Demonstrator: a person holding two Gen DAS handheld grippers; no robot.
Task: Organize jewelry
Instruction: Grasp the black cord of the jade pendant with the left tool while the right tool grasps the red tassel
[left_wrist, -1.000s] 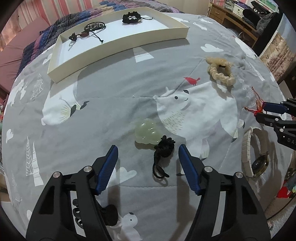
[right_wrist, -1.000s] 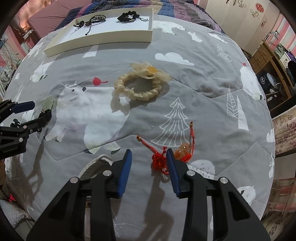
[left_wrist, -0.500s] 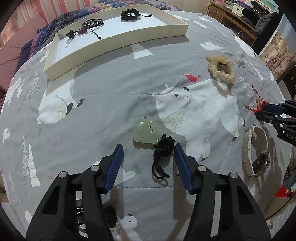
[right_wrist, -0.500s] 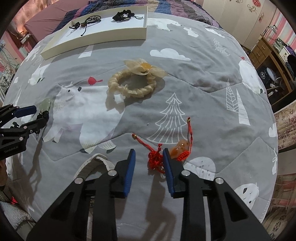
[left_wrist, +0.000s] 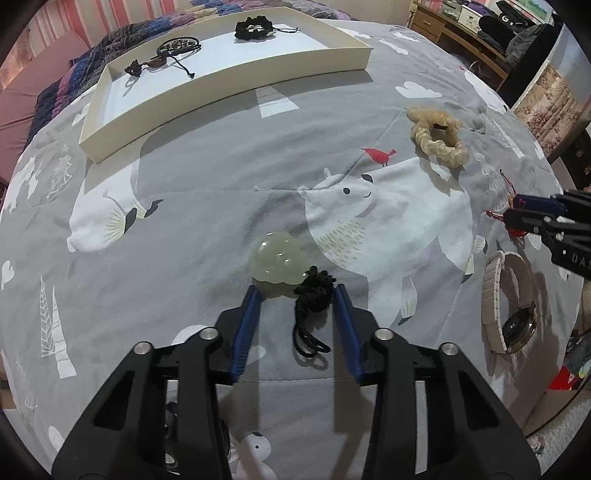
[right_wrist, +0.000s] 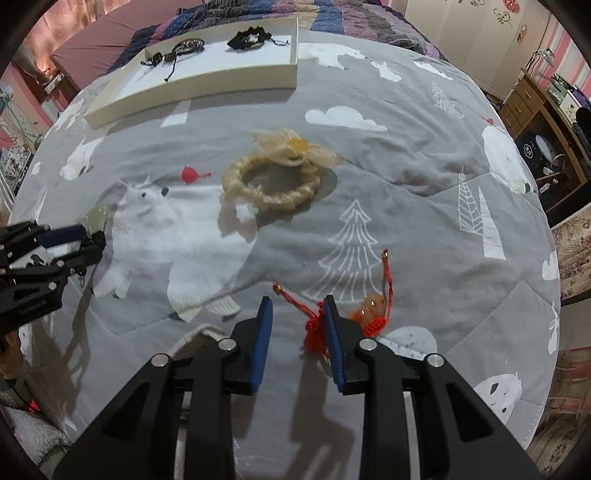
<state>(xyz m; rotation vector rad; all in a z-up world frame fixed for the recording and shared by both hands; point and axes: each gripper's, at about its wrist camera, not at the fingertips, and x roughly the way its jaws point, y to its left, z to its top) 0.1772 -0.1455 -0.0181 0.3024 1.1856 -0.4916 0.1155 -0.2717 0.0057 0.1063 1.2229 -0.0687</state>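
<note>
A pale green jade pendant (left_wrist: 279, 260) with a black knotted cord (left_wrist: 314, 295) lies on the grey bedspread. My left gripper (left_wrist: 296, 293) points down over it. Its jaws are closing with the black knot between them, close to the right pad (left_wrist: 341, 314); the left pad stands clear. An orange pendant (right_wrist: 371, 306) on a red cord (right_wrist: 314, 328) lies under my right gripper (right_wrist: 297, 304). The red knot sits between its pads, against the right one, with a gap on the left side. Each gripper shows in the other's view: right gripper (left_wrist: 517, 218), left gripper (right_wrist: 92, 236).
A shallow white tray (left_wrist: 221, 88) at the far side holds two black bracelets (left_wrist: 255, 27). A cream braided ring with a bow (right_wrist: 269, 184) lies mid-bed. A watch on a beige band (left_wrist: 509, 302) lies near the right edge. Wooden furniture (right_wrist: 535, 110) stands beyond the bed.
Both pairs of jaws have narrowed: the left markedly around the black cord, the right a little around the red knot. Neither hand has shifted much.
</note>
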